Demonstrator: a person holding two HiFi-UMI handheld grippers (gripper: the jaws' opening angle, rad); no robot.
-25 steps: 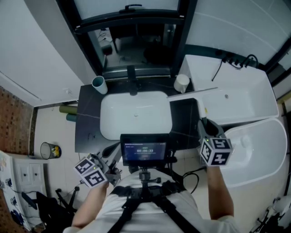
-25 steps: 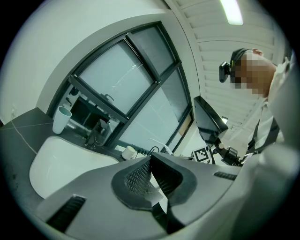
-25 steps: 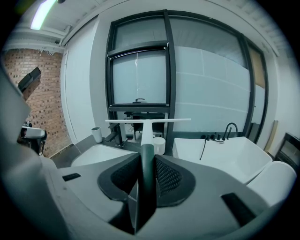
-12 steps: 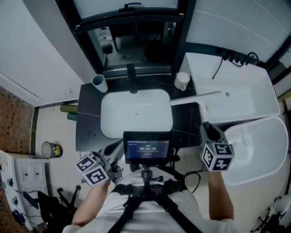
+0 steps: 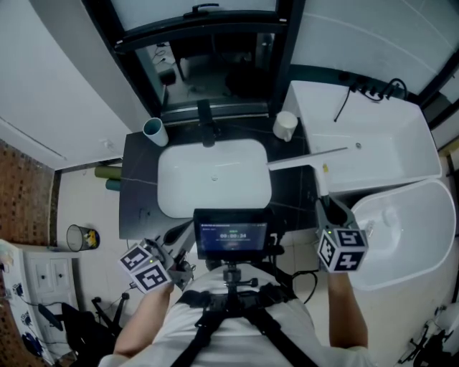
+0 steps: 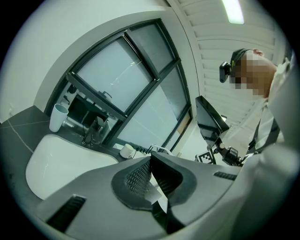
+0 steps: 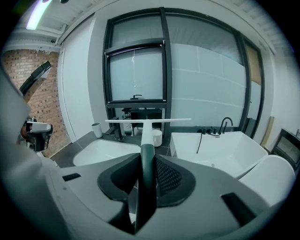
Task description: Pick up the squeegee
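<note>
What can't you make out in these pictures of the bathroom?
- Text on the screen, head view: too small to read.
- Lower end of the squeegee handle, right gripper view: hidden between the pads of the right hand-held gripper.
- Contents of the bin, head view: too small to tell.
- Middle of the counter front edge, head view: covered by the screen.

Light was cool and flat; a ceiling strip (image 6: 233,10) glared above the left gripper (image 6: 150,159), whose near jaws blurred; fisheye bent the edges, corners went black.
</note>
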